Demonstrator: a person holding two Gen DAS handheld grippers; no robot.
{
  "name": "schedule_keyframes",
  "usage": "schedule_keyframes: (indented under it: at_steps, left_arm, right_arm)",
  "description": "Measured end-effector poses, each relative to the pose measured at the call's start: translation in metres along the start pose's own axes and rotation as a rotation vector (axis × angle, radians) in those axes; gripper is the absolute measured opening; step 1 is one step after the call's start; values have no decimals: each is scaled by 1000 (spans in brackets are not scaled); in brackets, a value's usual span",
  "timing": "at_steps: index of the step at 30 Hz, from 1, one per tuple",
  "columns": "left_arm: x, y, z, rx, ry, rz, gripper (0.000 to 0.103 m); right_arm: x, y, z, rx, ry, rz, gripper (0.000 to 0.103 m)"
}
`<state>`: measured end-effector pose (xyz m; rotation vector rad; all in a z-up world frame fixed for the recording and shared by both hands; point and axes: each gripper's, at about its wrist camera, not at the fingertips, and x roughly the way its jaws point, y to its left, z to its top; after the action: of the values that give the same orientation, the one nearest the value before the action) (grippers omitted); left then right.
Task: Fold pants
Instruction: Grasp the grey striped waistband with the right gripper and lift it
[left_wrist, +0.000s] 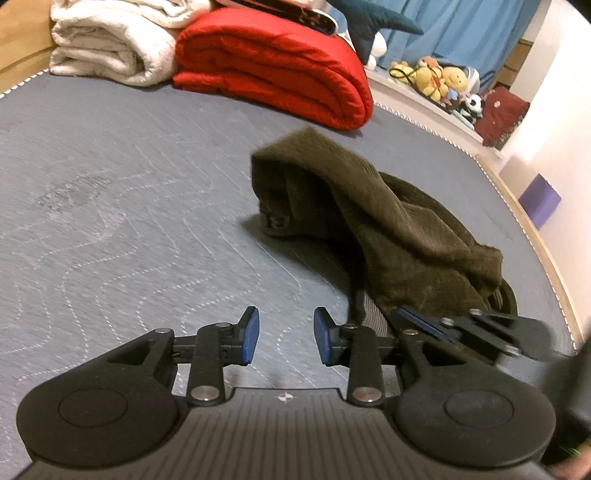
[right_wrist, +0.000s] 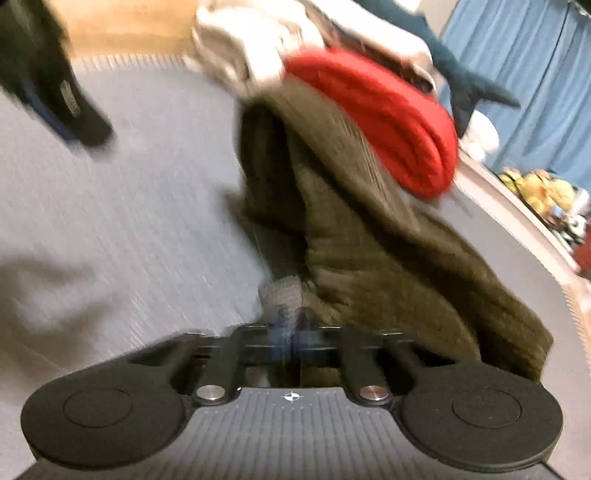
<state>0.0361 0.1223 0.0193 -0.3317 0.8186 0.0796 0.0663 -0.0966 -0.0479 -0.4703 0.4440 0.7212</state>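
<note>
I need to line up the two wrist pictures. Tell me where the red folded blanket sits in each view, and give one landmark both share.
Left wrist view: the red folded blanket lies at top centre, right of a white folded blanket.
Right wrist view: the red folded blanket, blurred, sits upper right of centre, behind the lifted olive-brown pants.
Shared landmark: the blue curtain at upper right.

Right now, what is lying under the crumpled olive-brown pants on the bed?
Under the olive-brown pants only the grey quilted mattress shows, bare around them. At their near edge a striped lining peeks out. Anything beneath the heap's middle is covered by the fabric.
</note>
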Motion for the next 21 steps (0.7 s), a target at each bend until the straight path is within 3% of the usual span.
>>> schedule_keyframes:
  at_steps: [2,4,7,8,9,11,13,16,19,21]
  left_arm:
    - [-4,5,1,-11,-11,9,36]
    - [-6,11,1,-22,-14,17,36]
    - [-8,18,1,-41,-15,28,36]
    - [-9,21,1,-46,-16,30,36]
    - [-10,23,1,-48,-17,33,36]
    - [-11,25,0,-53,-15,36,36]
    - [-10,25,-1,-53,-11,38,36]
    - [-9,24,0,-49,-9,35,41]
    - [-8,22,1,-43,-7,28,41]
    - [-7,22,2,-41,-7,23,42]
  right_arm:
    - [-25,14,16,-36,-97,76,0]
    - [-36,25,25,-41,-128,71,0]
    - [-25,33,22,-49,-71,-57,0]
    - [-17,34,17,-54,-27,-64,4]
    - [-10,35,11,-51,14,-53,9]
    - [3,39,-3,-50,96,-45,51]
    - [17,44,-20,-91,163,-49,67]
    - [41,42,-39,-116,258,-57,67]
    - [48,26,-44,-61,254,-94,78]
    - [49,18,-45,-56,255,-177,70]
